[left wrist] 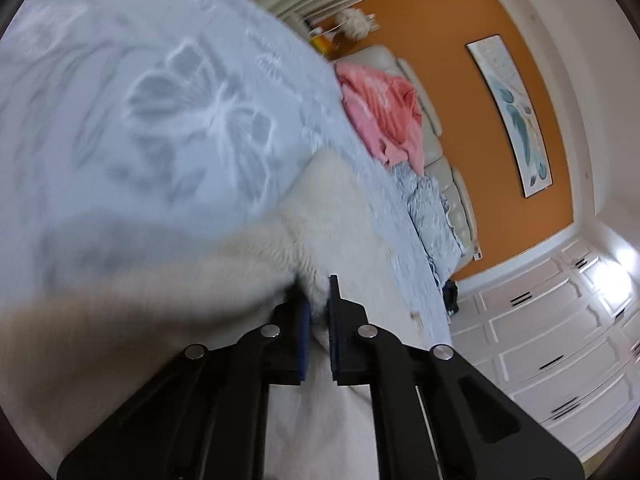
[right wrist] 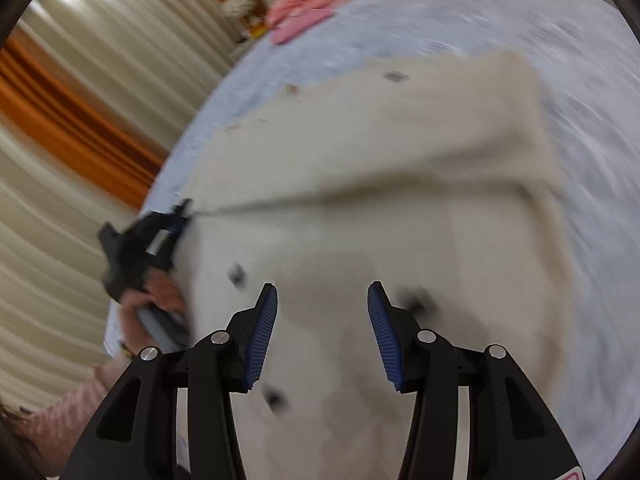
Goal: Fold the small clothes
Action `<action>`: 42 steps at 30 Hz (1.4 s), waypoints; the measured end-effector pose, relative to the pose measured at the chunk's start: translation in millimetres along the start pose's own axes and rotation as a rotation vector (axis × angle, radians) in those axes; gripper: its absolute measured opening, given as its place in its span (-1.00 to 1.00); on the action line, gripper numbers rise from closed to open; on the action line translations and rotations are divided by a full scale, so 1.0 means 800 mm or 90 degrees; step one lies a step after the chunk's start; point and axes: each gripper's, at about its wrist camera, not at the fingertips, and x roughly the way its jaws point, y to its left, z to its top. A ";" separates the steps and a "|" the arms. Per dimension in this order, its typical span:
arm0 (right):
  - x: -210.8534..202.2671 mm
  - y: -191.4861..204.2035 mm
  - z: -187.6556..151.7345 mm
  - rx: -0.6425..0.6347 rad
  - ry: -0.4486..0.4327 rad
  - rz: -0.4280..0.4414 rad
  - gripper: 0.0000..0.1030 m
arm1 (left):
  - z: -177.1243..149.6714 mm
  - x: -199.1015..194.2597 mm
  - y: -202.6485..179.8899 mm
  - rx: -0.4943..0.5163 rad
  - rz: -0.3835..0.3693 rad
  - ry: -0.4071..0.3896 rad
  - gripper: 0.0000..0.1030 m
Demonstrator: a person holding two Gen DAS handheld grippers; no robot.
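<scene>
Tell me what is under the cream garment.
The cream garment lies on a pale blue bedspread, which shows all around it. The left gripper pinches one edge. Whatever lies directly beneath the garment is covered.

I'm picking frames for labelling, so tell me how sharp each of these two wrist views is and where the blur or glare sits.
Left wrist view: the left gripper is sharp, the blue bedspread and the cream garment are smeared, and glare blooms on the white cabinets. Right wrist view: the right gripper is crisp, everything else streaks, including the curtain.
</scene>
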 end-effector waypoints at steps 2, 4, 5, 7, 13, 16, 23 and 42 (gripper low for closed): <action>-0.016 -0.026 -0.018 0.051 -0.010 0.004 -0.07 | -0.002 -0.016 0.007 -0.031 0.028 -0.004 -0.85; -0.034 -0.056 -0.029 0.102 -0.031 -0.043 -0.06 | 0.001 -0.029 0.017 -0.067 0.049 -0.012 -0.87; -0.040 -0.062 -0.032 0.113 -0.032 -0.055 -0.06 | 0.003 -0.038 0.018 -0.091 0.063 -0.001 -0.79; -0.059 -0.081 -0.046 0.161 -0.036 -0.064 0.11 | 0.005 -0.056 0.016 -0.119 0.049 0.042 -0.21; -0.087 -0.094 -0.133 0.219 0.049 -0.031 0.38 | -0.016 -0.198 0.009 0.015 0.183 0.051 0.76; -0.068 -0.070 -0.161 0.205 0.117 0.015 0.38 | -0.046 -0.237 0.042 0.021 0.251 0.098 0.80; -0.013 -0.053 -0.140 0.197 0.121 0.078 -0.34 | -0.088 -0.245 0.036 0.015 0.233 0.078 0.71; -0.251 -0.061 -0.208 0.191 -0.074 0.055 -0.87 | -0.159 -0.398 -0.049 -0.079 0.085 0.199 -0.83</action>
